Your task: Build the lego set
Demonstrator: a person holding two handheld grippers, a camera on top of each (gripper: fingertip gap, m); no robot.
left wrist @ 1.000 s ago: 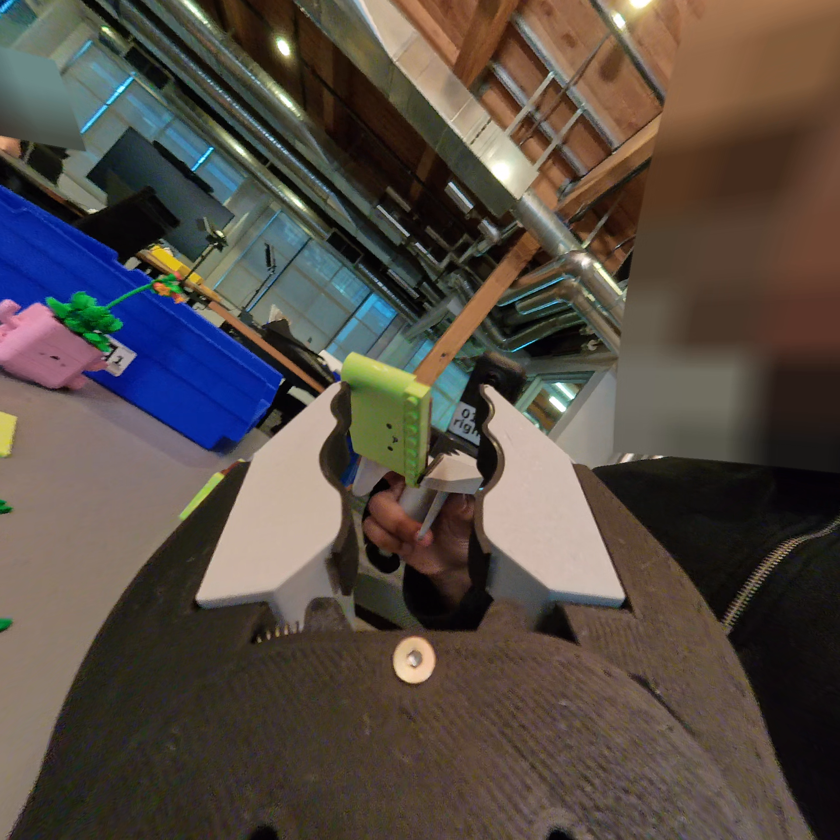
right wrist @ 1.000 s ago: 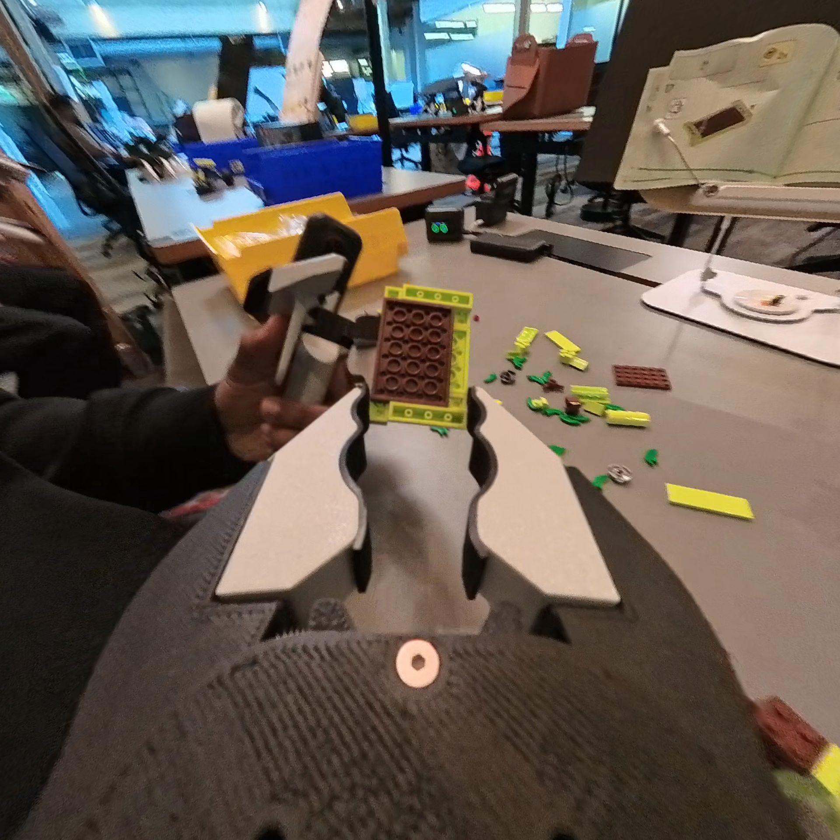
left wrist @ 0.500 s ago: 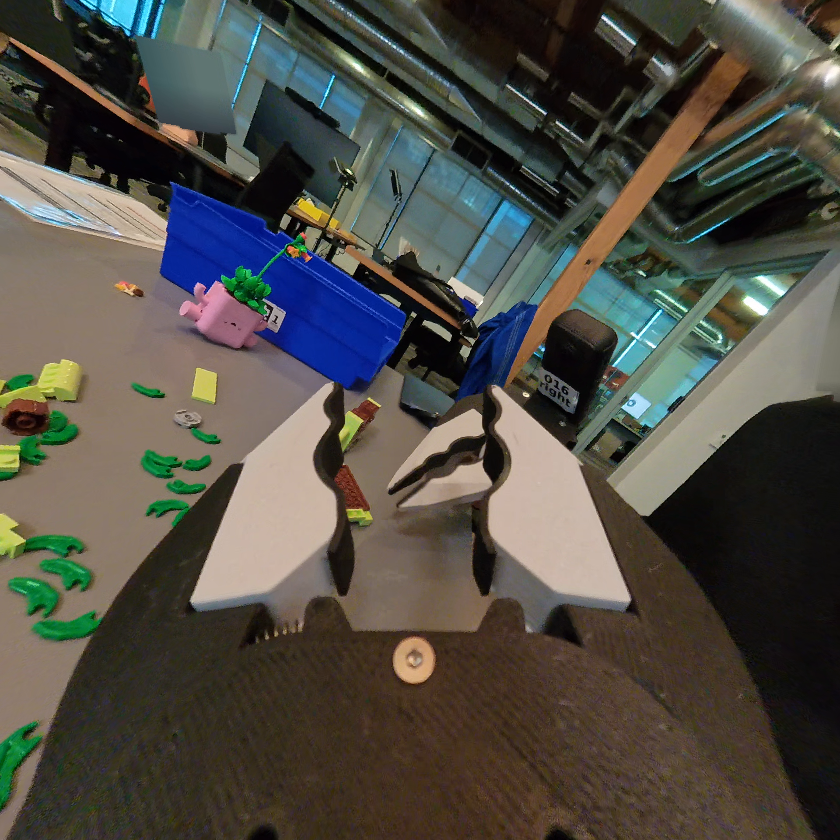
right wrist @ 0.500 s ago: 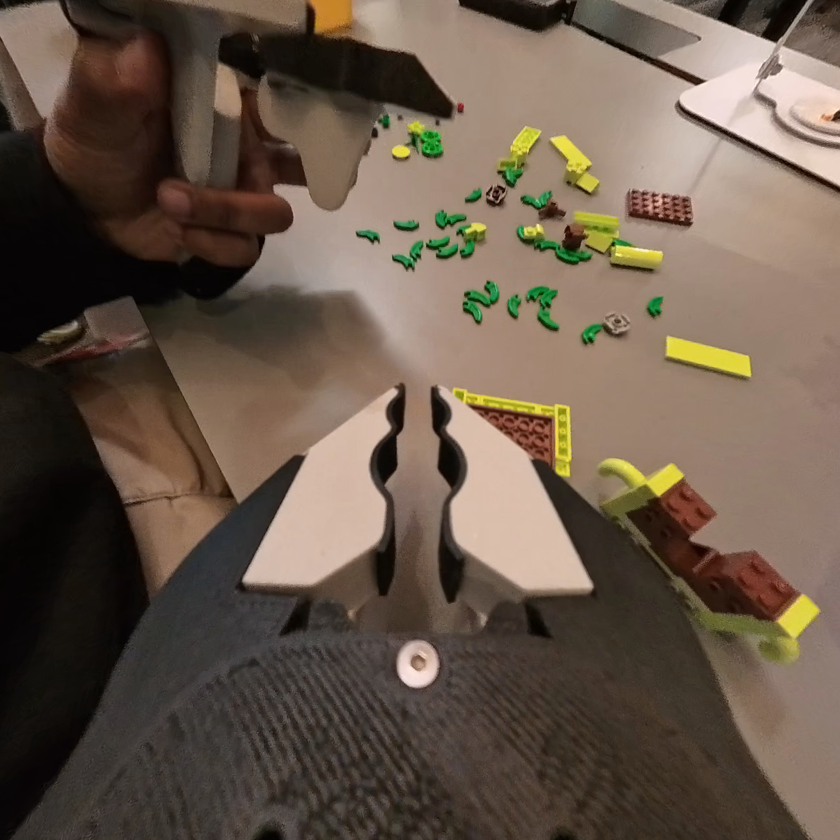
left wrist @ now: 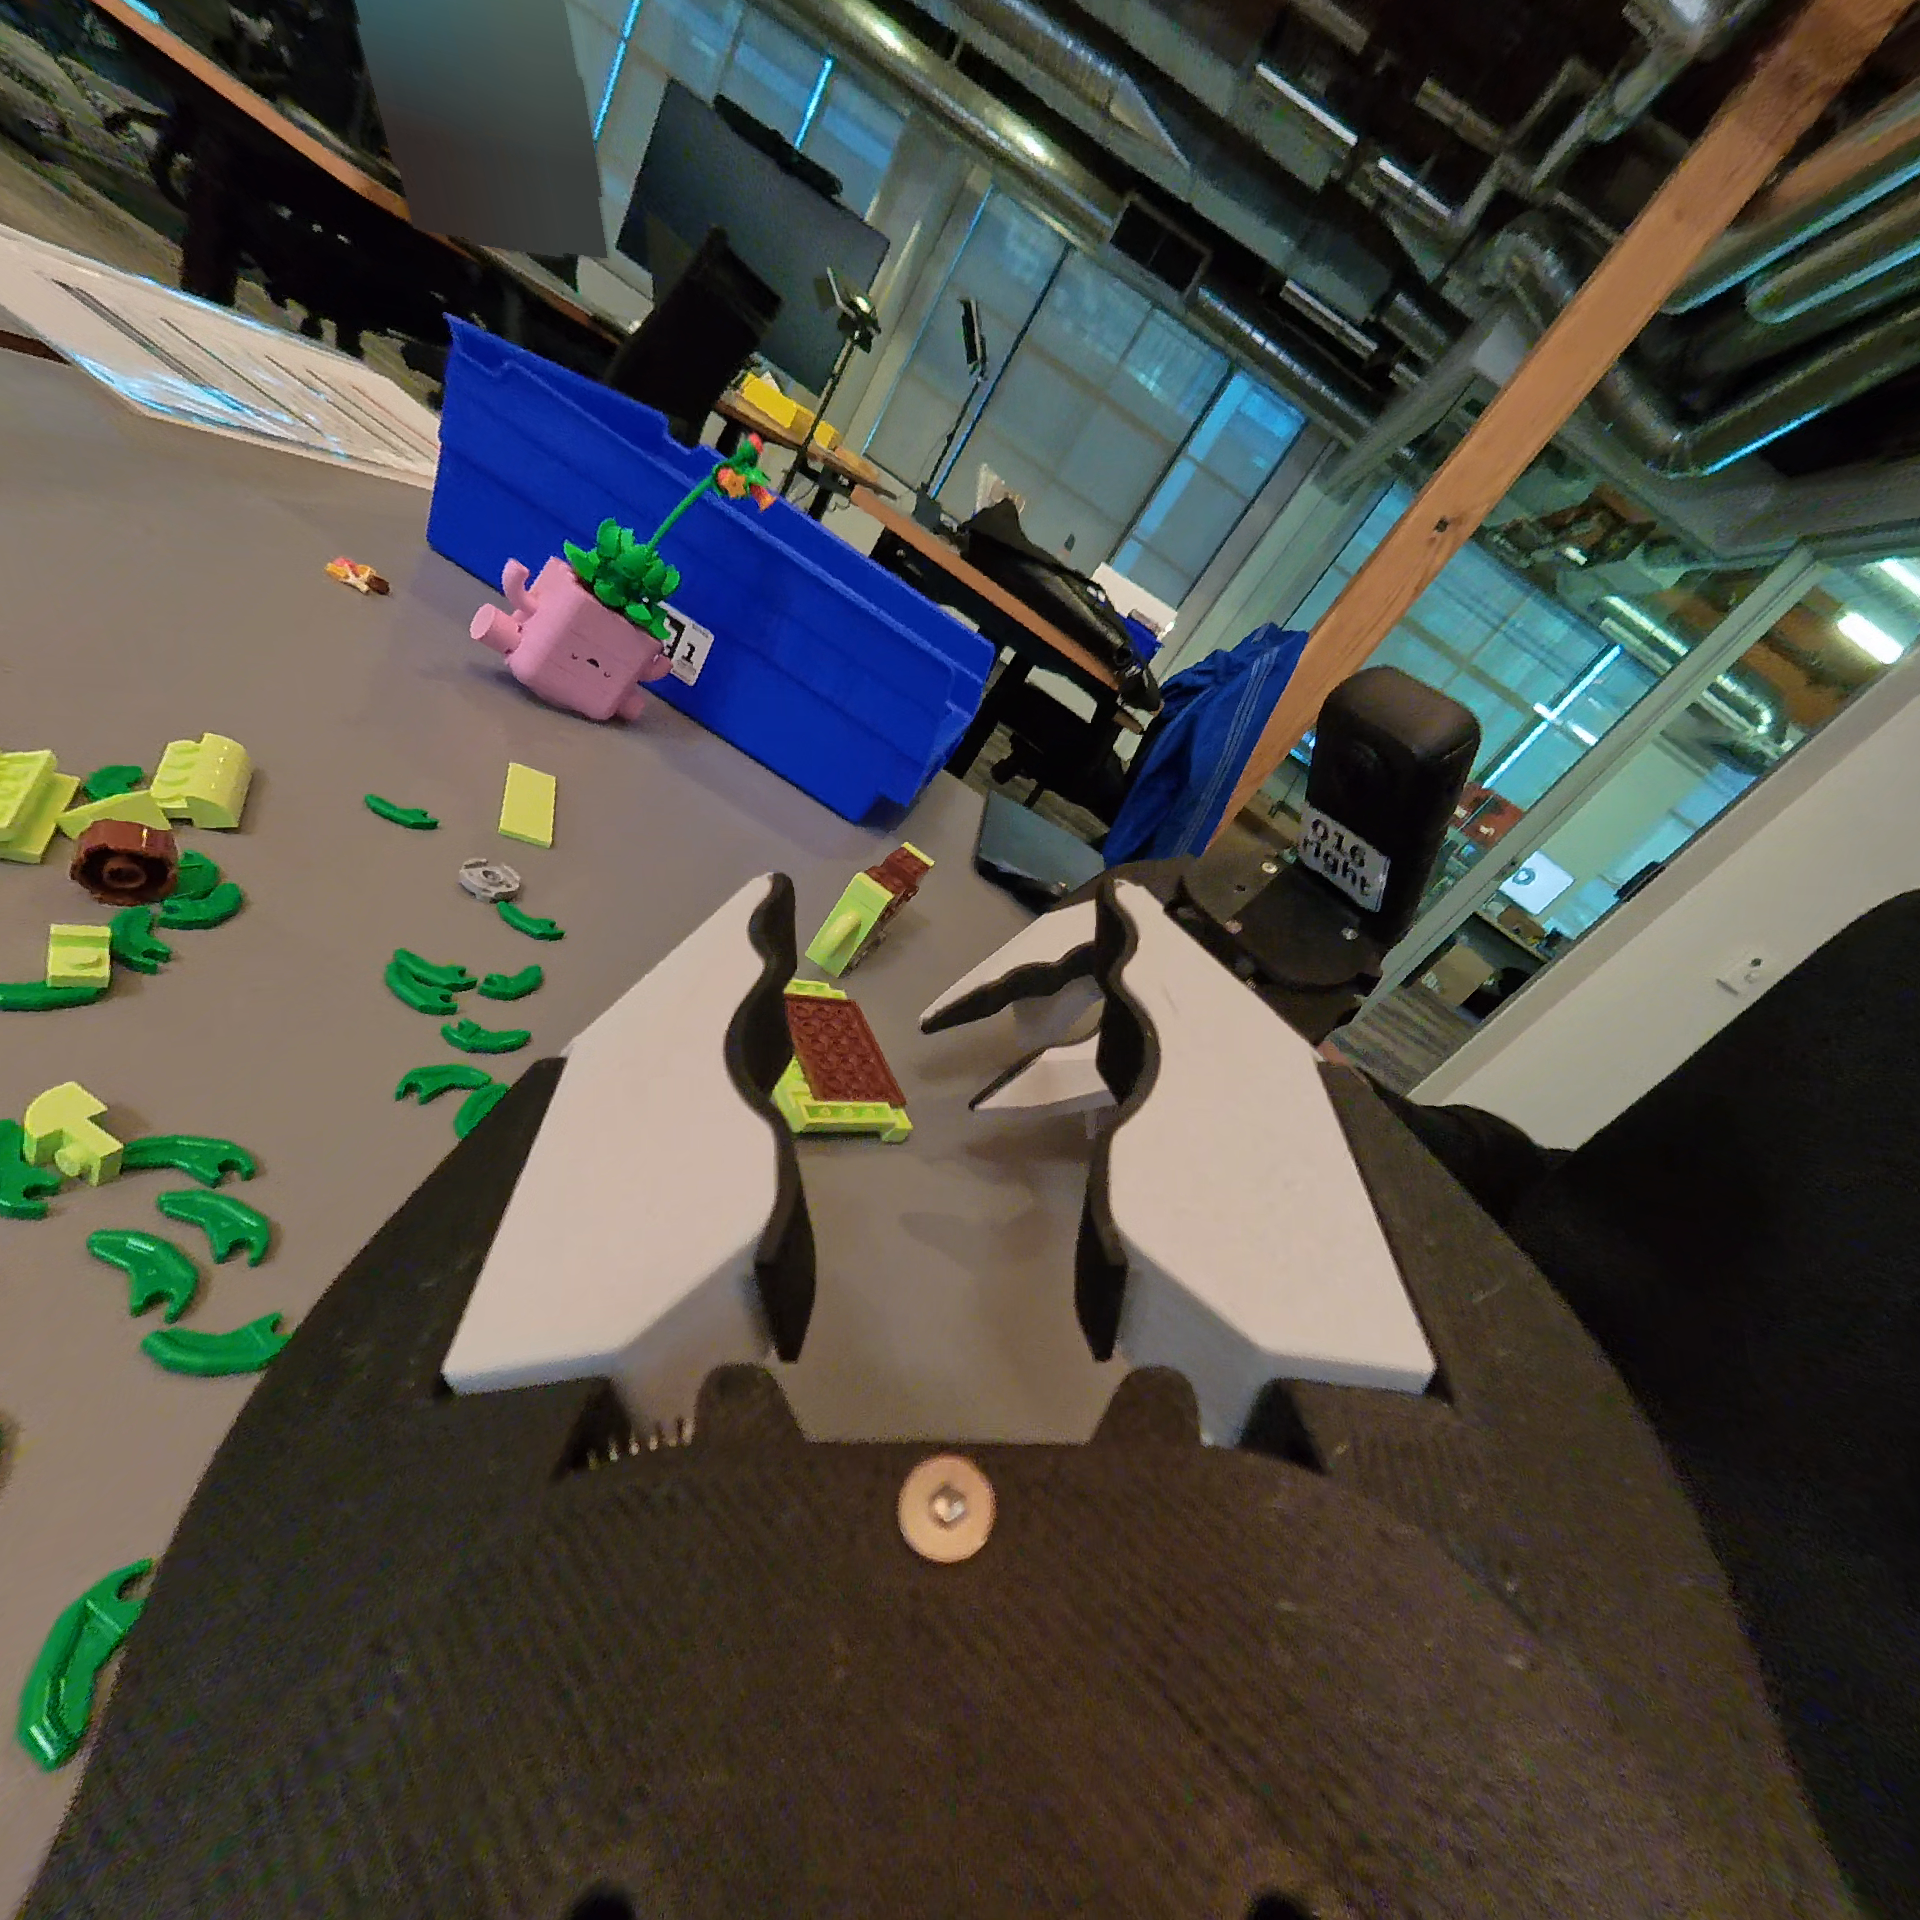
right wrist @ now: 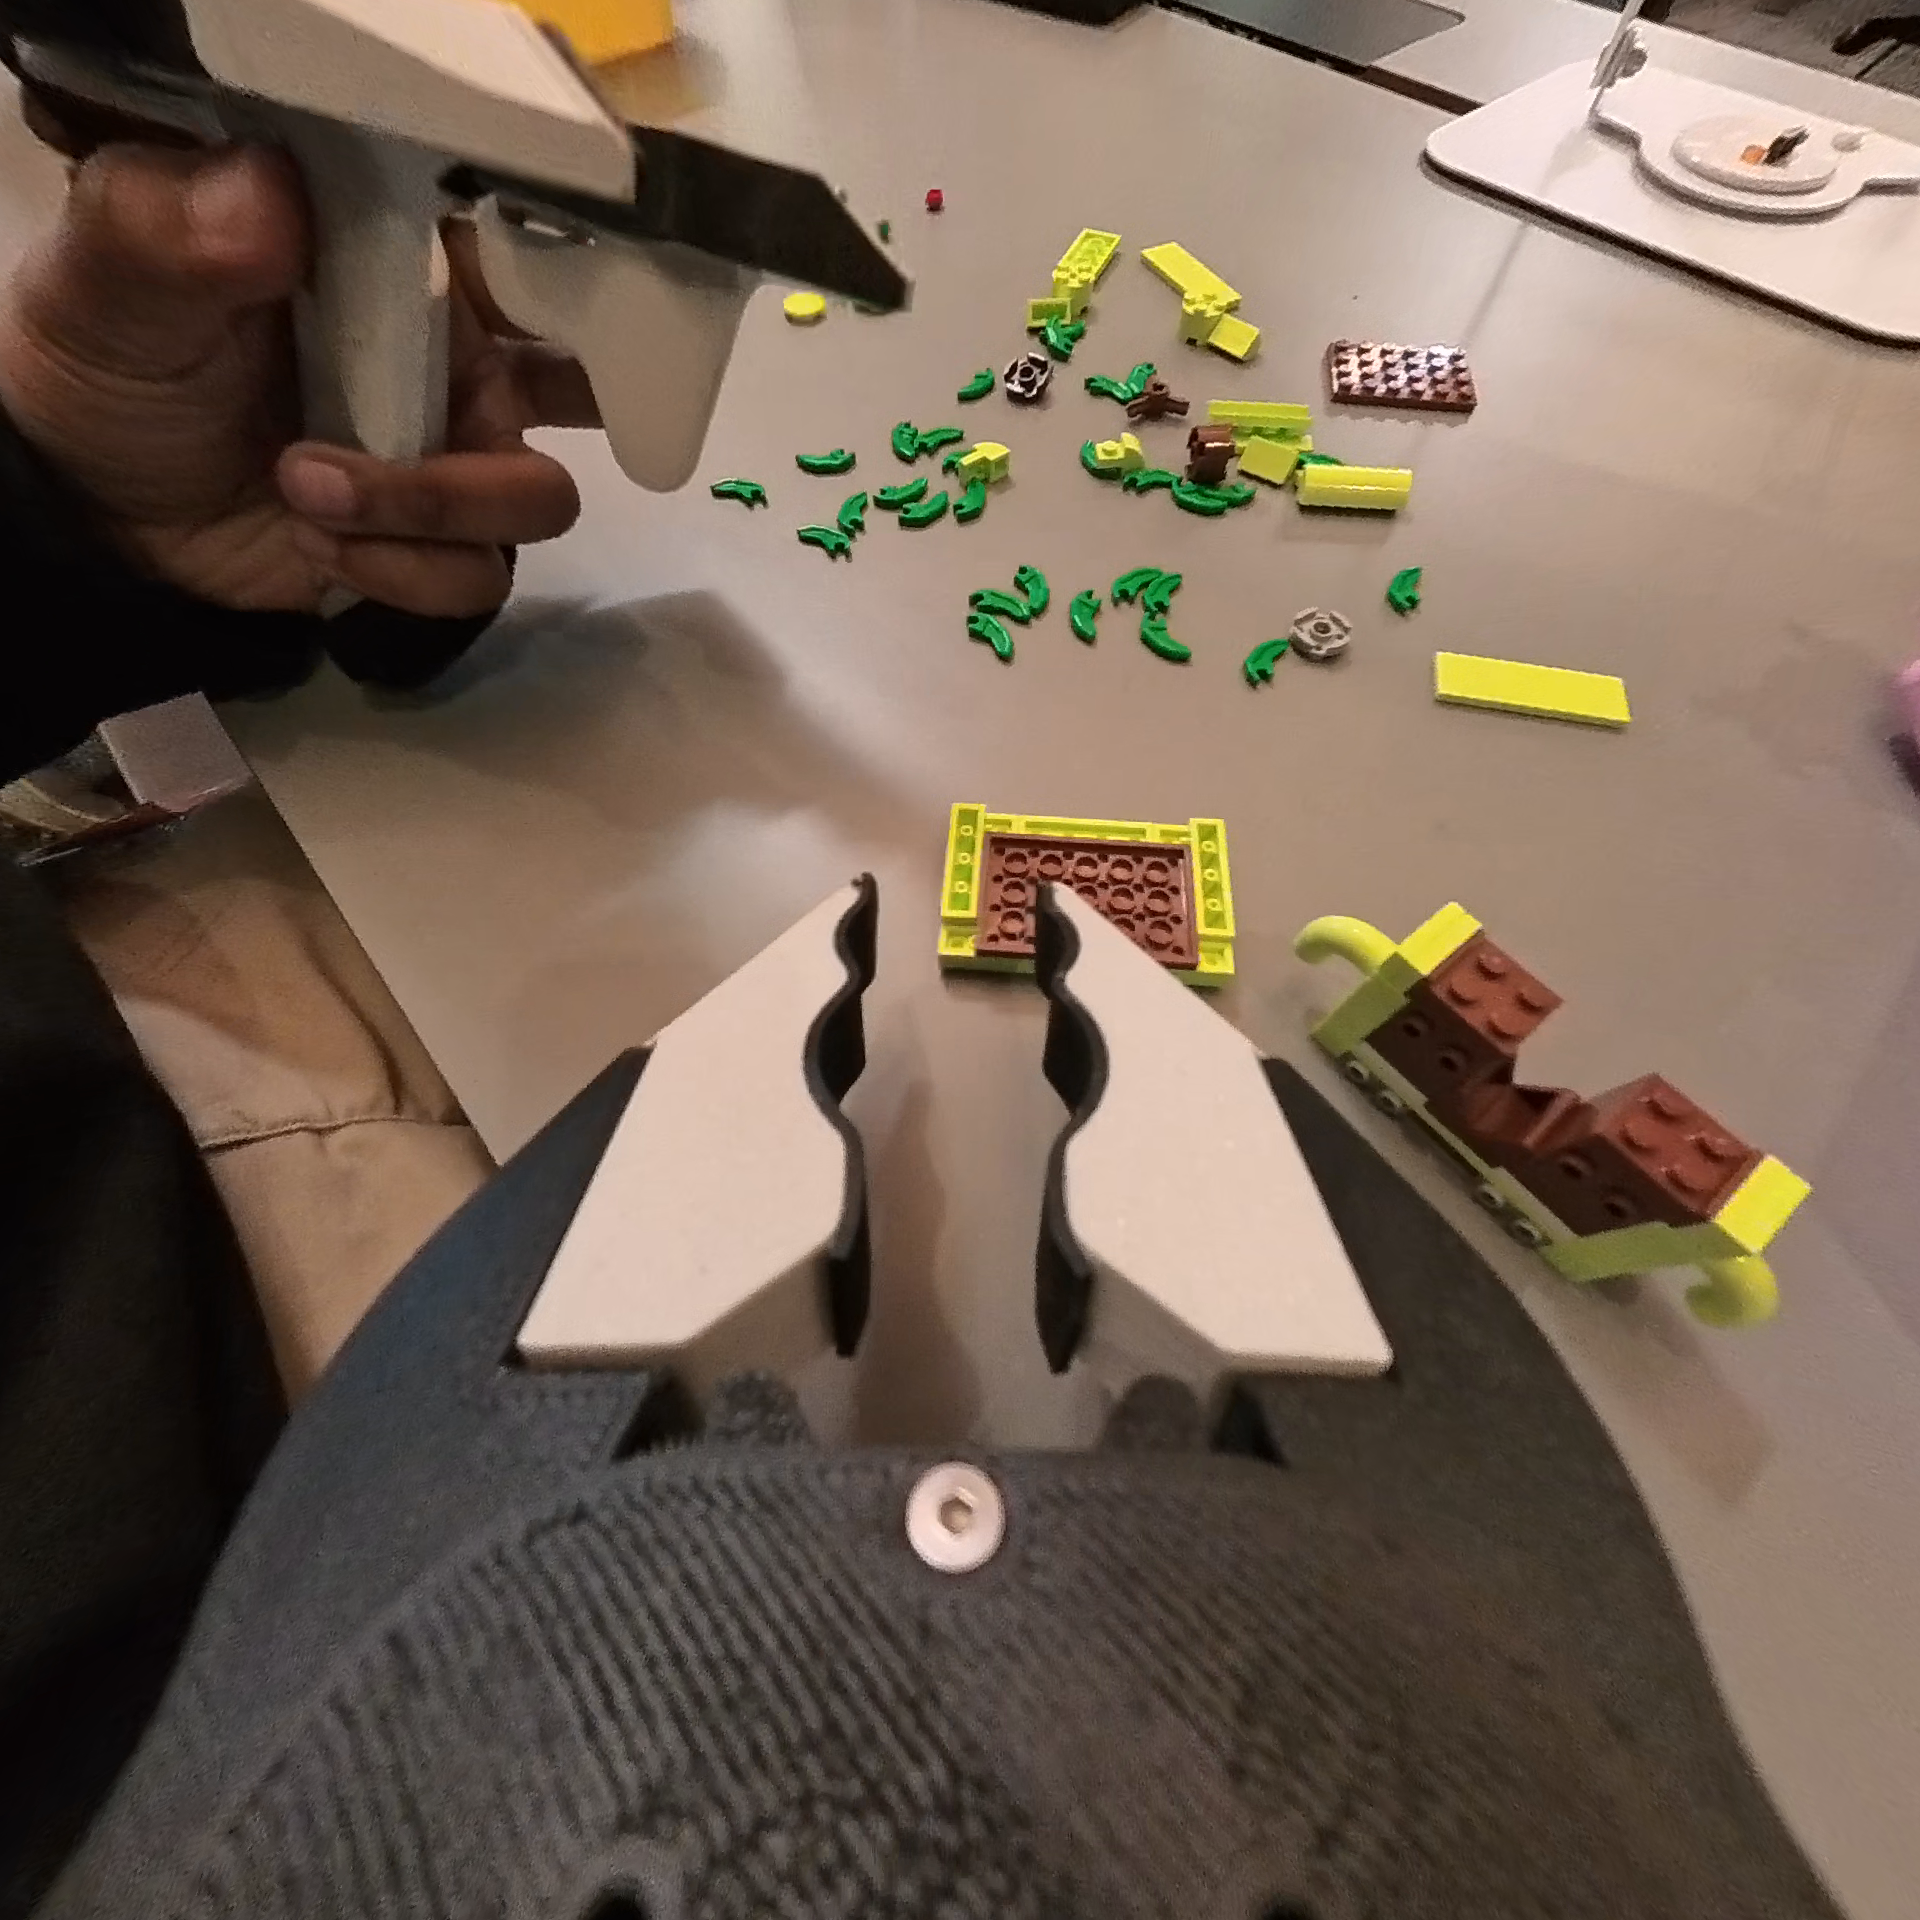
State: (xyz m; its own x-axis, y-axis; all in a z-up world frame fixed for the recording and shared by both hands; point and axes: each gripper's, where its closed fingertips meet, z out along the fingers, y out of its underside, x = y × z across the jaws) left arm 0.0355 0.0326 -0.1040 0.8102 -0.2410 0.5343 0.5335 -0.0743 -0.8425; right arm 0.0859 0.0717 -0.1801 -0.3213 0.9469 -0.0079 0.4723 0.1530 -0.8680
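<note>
A brown plate with a lime border (right wrist: 1101, 883) lies flat on the grey table (right wrist: 727, 748), just beyond my right gripper's fingertips. My right gripper (right wrist: 954, 899) is open and empty above the table's near edge. My left gripper (left wrist: 945, 904) is open and empty, and the same plate (left wrist: 842, 1060) shows between its fingers. A brown and lime stepped assembly with curved hooks (right wrist: 1538, 1112) lies to the right of the plate. In the right wrist view a hand holds my left gripper (right wrist: 727, 239) in the air at the upper left.
Green leaf pieces (right wrist: 1049, 613), lime bricks (right wrist: 1351, 483), a brown plate (right wrist: 1403, 374) and a long lime tile (right wrist: 1527, 691) are scattered farther out. A pink pot model (left wrist: 582, 655) stands by a blue bin (left wrist: 748, 613). A white stand base (right wrist: 1714, 156) is at the far right. One gripper's finger ends stand about 10 centimeters off the other's. About 15 centimeters separates my right fingertips from the long lime tile (right wrist: 1527, 691). Seen from the left wrist view (left wrist: 534, 804) as well.
A second ago my left gripper held the lime and brown plate up in the air; it now lies on the table. Both grippers came down, and the right one has opened wider.
</note>
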